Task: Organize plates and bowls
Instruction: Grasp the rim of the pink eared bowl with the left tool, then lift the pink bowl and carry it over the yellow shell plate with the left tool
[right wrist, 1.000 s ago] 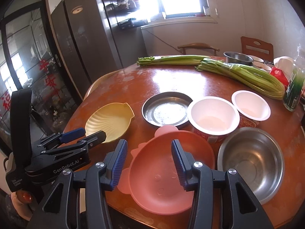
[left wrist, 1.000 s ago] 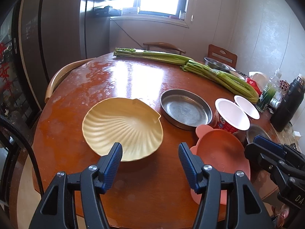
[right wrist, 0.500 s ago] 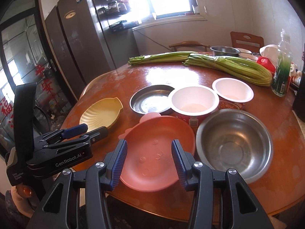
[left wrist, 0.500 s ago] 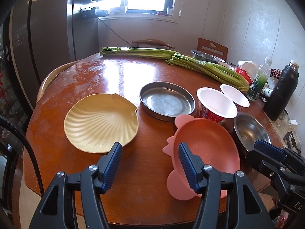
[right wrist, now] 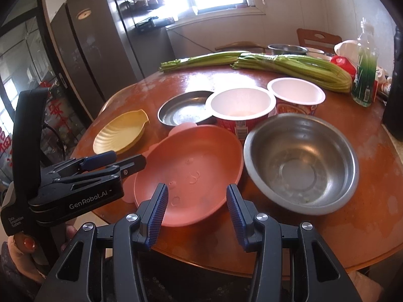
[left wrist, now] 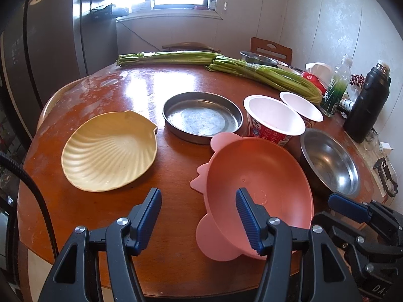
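Plates and bowls lie spread on the round wooden table, and we record them from left to right. The yellow shell plate sits ahead and to the left of the left gripper, well clear of its fingers. We find that gripper released, jaws wide apart, grasping nothing. The metal pan lies further ahead, between the two fingers' line. The pink bowl sits directly ahead of the right gripper, whose jaws also stand open and empty; its near rim lies between their tips, but we cannot tell whether it touches them. Beyond the pink bowl stand two white paper cups, side by side. The steel bowl rests ahead and to the right of the right gripper, just beside the pink bowl.
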Demonstrator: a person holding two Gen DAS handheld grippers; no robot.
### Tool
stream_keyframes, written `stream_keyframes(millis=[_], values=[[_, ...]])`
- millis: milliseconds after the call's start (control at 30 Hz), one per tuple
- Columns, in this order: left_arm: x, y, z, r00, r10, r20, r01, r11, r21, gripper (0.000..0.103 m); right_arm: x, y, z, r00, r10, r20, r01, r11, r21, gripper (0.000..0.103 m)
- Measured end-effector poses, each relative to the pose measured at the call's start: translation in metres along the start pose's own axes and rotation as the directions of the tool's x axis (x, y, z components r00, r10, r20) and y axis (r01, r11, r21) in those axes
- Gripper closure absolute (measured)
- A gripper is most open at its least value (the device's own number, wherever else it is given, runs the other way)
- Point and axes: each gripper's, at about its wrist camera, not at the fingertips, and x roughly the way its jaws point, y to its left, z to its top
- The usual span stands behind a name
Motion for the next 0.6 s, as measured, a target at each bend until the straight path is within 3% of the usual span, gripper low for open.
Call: stream_keyframes(millis=[600], values=[[0.031,-0.005,0.010,0.999,0.009,-0.040,-0.008,1.000,0.023,0.042,0.030,-0.007,-0.004,0.997,-0.063,-0.049,0.064,0.998,0.018,0.053]])
